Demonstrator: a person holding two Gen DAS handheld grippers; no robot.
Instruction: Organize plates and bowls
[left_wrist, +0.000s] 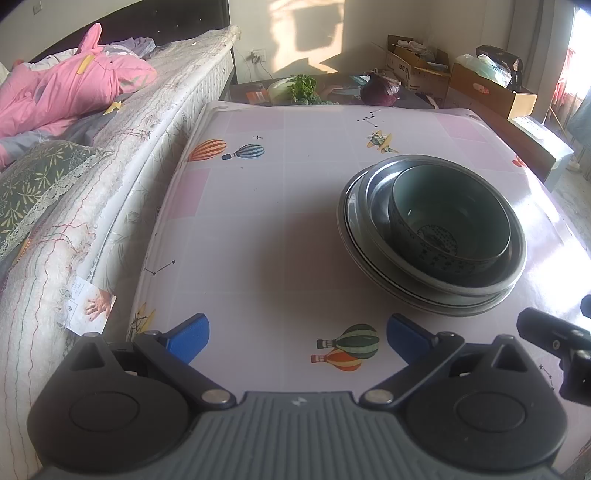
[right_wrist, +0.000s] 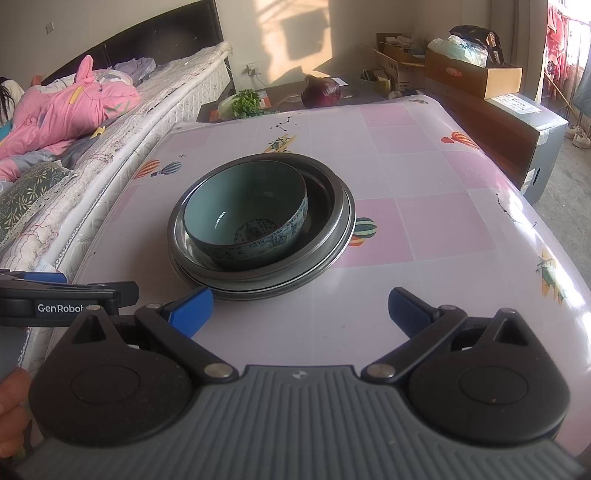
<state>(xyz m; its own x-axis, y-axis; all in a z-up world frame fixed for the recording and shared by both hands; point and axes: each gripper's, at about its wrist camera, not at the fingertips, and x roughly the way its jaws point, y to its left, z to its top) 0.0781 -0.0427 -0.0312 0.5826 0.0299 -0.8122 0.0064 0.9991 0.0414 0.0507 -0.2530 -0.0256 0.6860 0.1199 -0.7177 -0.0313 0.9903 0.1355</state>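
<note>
Each gripper (right_wrist: 299, 310) is black with blue fingertips (right_wrist: 192, 310); grey ribbed body; "GenRobot" lettering.

both wrist views low, near, sharing the stacked dishes (left_wrist: 436, 236)

The left tool (left_wrist: 297, 338) is wide open over the desk (left_wrist: 258, 221). A bowl (left_wrist: 448, 225) sits inside stacked plates (left_wrist: 369, 254).

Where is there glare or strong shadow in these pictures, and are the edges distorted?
Left wrist view: sun glare on the table at right, stack dim inside, bed edge bent by fisheye. Right wrist view: glare on the table's right edge, sunlight and shadow on the wall.
</note>
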